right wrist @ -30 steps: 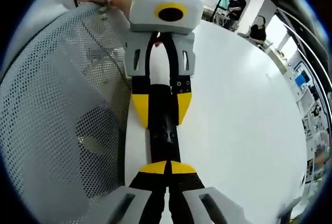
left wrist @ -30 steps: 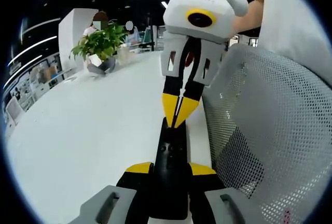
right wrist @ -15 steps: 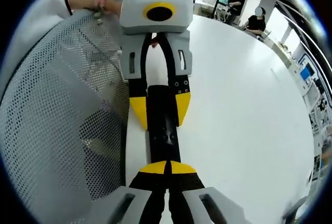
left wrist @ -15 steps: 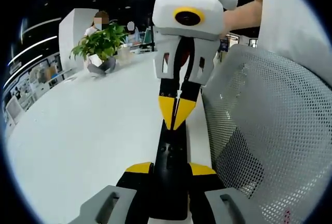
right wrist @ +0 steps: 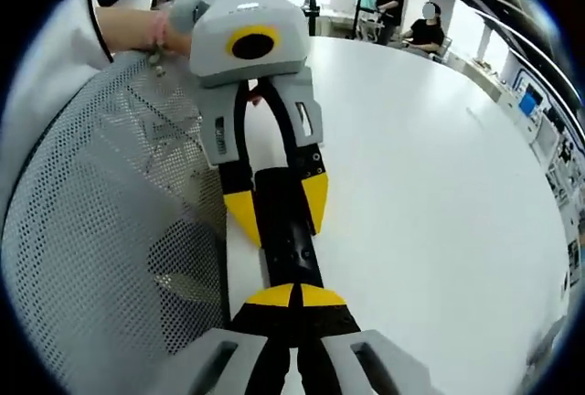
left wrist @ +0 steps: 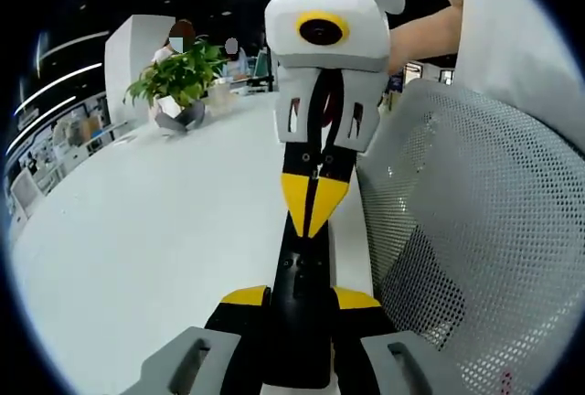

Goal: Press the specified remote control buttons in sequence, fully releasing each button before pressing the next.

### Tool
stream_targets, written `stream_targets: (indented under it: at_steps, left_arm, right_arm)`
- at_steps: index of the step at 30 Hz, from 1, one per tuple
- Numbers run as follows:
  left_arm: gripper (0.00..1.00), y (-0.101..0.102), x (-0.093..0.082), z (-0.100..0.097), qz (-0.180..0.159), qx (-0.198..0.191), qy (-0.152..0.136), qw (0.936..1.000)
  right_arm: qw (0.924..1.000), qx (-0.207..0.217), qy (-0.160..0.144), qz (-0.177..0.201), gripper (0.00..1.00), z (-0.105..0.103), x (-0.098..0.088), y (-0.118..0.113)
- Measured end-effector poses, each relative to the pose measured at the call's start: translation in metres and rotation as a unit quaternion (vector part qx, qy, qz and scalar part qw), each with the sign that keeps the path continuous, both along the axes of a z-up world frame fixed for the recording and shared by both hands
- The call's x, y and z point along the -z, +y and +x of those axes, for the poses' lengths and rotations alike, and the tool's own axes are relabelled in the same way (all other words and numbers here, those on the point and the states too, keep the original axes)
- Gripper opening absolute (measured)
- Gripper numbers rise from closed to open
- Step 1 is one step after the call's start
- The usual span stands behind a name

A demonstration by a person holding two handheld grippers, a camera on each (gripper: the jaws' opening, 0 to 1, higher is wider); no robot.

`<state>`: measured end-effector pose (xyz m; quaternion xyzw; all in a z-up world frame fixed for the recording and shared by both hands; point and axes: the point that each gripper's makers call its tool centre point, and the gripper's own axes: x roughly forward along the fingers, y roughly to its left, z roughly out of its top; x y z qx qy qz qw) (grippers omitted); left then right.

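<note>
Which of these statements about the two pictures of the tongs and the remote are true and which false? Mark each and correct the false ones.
1. The left tongs hold the black remote by its sides. True.
2. The right tongs are wide open. False: their yellow tips are closed together, pointing at the remote's top face.
3. The remote is held over a white table. True.
4. A red mug stands on the table. False: what stands at the far end is a potted plant.
5. A mesh chair back is beside the table edge. True.
</note>
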<state>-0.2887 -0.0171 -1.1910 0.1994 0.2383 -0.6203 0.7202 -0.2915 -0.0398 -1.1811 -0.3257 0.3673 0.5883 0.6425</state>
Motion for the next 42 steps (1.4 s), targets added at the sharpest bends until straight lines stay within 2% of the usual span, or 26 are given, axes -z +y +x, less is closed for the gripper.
stream_targets:
  at_steps: [2, 6, 8, 10, 15, 18, 21, 23, 30, 34, 37, 39, 41, 42]
  left_arm:
    - [0.25, 0.0, 0.0, 0.0, 0.0, 0.0, 0.0, 1.0]
    - [0.25, 0.0, 0.0, 0.0, -0.001, 0.0, 0.001, 1.0]
    - [0.25, 0.0, 0.0, 0.0, -0.001, 0.0, 0.001, 1.0]
    - [0.25, 0.0, 0.0, 0.0, -0.001, 0.0, 0.001, 1.0]
    - [0.25, 0.0, 0.0, 0.0, -0.001, 0.0, 0.0, 1.0]
    - [0.25, 0.0, 0.0, 0.0, -0.001, -0.001, 0.0, 1.0]
    - [0.25, 0.0, 0.0, 0.0, -0.001, -0.001, 0.0, 1.0]
    - [0.25, 0.0, -0.001, -0.001, 0.0, 0.0, -0.001, 1.0]
    - [0.25, 0.0, -0.001, -0.001, 0.0, 0.001, -0.001, 1.0]
    - [0.25, 0.0, -0.001, 0.0, 0.0, 0.003, -0.001, 1.0]
    - [0.25, 0.0, -0.001, 0.0, -0.001, 0.003, 0.0, 1.0]
    - [0.25, 0.0, -0.001, 0.0, 0.0, 0.003, 0.001, 1.0]
    - [0.25, 0.0, -0.001, 0.0, -0.001, 0.002, 0.001, 1.0]
    - [0.25, -0.001, -0.001, 0.0, -0.001, 0.002, 0.0, 1.0]
  right_arm:
    - [0.9997, 0.02, 0.008, -0.007, 0.0, 0.001, 0.001, 0.0]
    - [0.9996, 0.008, -0.006, -0.026, 0.0, 0.0, 0.002, 0.001]
    - [0.9993, 0.027, -0.002, -0.027, 0.0, 0.001, 0.002, 0.0]
    - [0.9974, 0.069, 0.009, -0.017, 0.0, 0.003, 0.002, 0.0]
    - [0.9925, 0.118, 0.023, 0.023, 0.0, 0.004, -0.001, 0.0]
    - [0.987, 0.136, 0.06, 0.063, 0.0, -0.003, -0.004, 0.009]
    - [0.9901, 0.125, 0.038, 0.051, 0.0, 0.003, -0.004, 0.009]
    - [0.9918, 0.116, 0.036, 0.037, 0.0, 0.003, 0.0, 0.009]
    - [0.9931, 0.102, 0.049, 0.029, 0.0, 0.005, 0.0, 0.01]
    - [0.9969, 0.075, 0.026, 0.004, 0.0, 0.003, 0.001, 0.01]
    - [0.9971, 0.075, 0.012, 0.008, 0.0, 0.003, 0.002, 0.01]
    - [0.9951, 0.094, 0.01, 0.029, 0.0, 0.004, 0.0, 0.009]
    - [0.9939, 0.105, 0.008, 0.032, 0.0, 0.001, -0.002, 0.008]
    - [0.9953, 0.092, 0.009, 0.03, 0.0, -0.005, -0.002, 0.009]
